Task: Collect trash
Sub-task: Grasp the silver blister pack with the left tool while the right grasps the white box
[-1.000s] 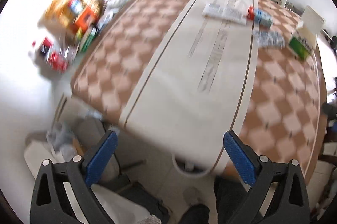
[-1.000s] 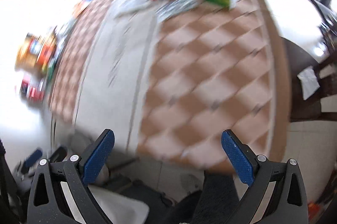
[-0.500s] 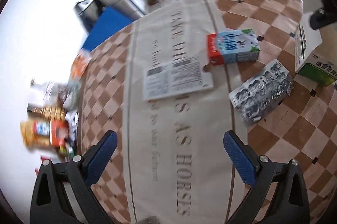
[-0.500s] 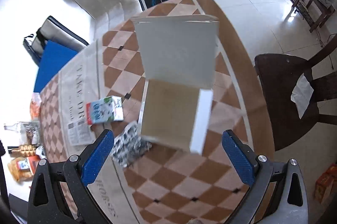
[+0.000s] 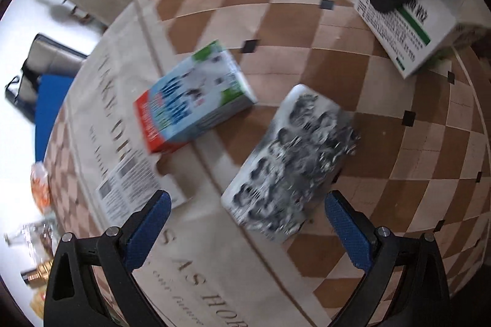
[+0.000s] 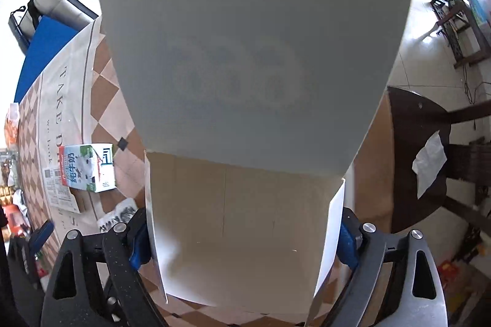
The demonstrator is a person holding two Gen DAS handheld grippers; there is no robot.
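The right hand-held gripper (image 6: pixel 245 238) is closing on an open cardboard box (image 6: pixel 245 204), its blue pads pressing against the box's two side walls while the raised lid flap fills most of the right wrist view; from the left wrist view the same green-and-white printed box (image 5: pixel 408 29) is sitting at the far right of the checkered table (image 5: pixel 307 4) with the black gripper frame over it. Whether the box is lifting off the table cannot be told. The left hand-held gripper (image 5: pixel 245 225) is hanging spread wide over the table, holding nothing, with its fingers framing the near end of a crumpled silver blister pack (image 5: pixel 291 161). Just beyond lies a milk carton (image 5: pixel 193 99) on its side, and beside that a flat printed paper insert (image 5: pixel 138 192) resting on the lettered table runner (image 5: pixel 184 265); all three are lying loose and near one another, well apart from the box. The step in hand appears to be taking hold of the box as the container while the left side is lining up on the first piece of trash. The next move likely calls for lowering the left gripper so its fingers straddle the blister pack across its narrow width, closing gently since the foil is thin and may slide, then carrying it over into the box.
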